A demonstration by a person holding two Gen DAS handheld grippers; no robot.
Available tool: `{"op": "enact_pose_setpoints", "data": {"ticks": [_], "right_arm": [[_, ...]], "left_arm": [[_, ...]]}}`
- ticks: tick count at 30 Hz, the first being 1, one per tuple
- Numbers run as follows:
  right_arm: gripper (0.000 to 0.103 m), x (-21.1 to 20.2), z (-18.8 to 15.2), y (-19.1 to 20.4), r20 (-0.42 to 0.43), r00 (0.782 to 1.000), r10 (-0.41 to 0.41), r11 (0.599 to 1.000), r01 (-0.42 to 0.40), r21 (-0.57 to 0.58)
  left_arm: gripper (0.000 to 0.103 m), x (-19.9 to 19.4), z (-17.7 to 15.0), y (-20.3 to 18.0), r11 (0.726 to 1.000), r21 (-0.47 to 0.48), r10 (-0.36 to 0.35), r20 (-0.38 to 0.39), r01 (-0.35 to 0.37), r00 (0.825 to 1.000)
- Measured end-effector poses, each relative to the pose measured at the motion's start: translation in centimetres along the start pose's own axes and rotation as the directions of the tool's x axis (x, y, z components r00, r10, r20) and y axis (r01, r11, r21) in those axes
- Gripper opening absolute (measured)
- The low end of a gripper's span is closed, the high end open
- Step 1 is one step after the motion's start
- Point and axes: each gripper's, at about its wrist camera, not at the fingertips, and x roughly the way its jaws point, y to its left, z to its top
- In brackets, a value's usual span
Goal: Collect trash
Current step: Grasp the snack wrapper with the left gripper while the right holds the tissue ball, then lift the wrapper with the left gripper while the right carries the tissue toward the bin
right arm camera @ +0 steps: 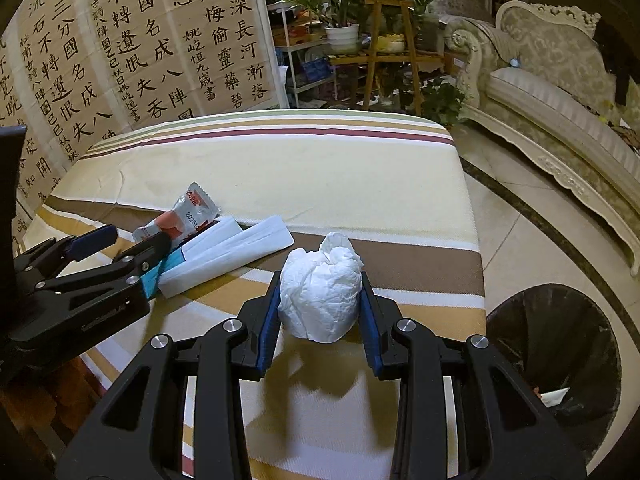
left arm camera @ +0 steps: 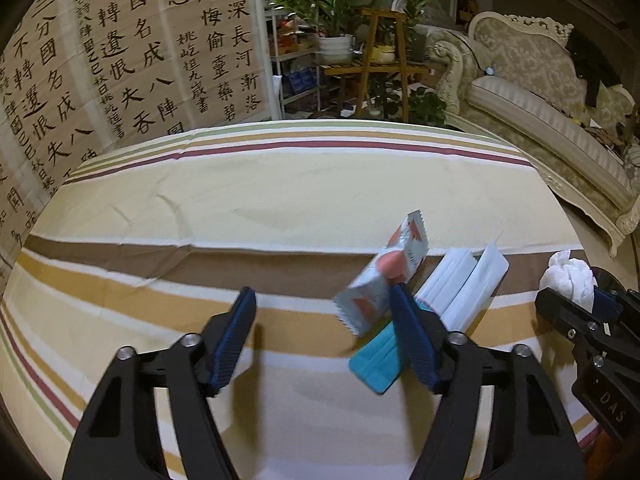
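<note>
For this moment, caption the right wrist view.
Right gripper clamps a crumpled white tissue ball above the striped tablecloth, black-lined trash bin on the floor alongside.

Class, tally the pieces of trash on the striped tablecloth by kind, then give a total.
Crumpled white tissue ball: 1
White and orange snack wrapper: 1
Folded white paper strip: 1
Teal flat card piece: 1
Total: 4

tablecloth (right arm camera: pixel 320 168): cream with brown, mustard, maroon, green stripes
tissue wad (right arm camera: pixel 320 296): white
snack wrapper (left arm camera: pixel 384 276): pale, coral-red print
gripper pads (right arm camera: pixel 267 332): blue
</note>
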Motion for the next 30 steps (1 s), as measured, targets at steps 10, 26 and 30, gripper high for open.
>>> {"op": "enact_pose_setpoints", "data": {"ticks": [10, 26, 30], "right_arm": [[0.034, 0.0, 0.0, -0.2, 0.0, 1.0, 0.016, 1.0, -0.016, 0.001], [0.034, -0.1, -0.2, -0.1, 0.0, 1.0, 0.016, 1.0, -0.016, 0.003], [0.034, -0.3, -0.3, 0.0, 0.003, 1.0, 0.018, 1.0, -0.018, 0.001]], "left_arm": [[0.019, 0.3, 0.1, -0.6, 0.996, 0.031, -0.078, -0.018, 0.079, 0.997], [0.001, -0.9, -0.5, 0.0, 0.996, 0.023, -0.083, -0.003, 0.083, 0.997], [0.001, -1.8, -0.8, 0.6, 0.997, -0.002, -0.076, 0.009, 0.076, 0.997]]}}
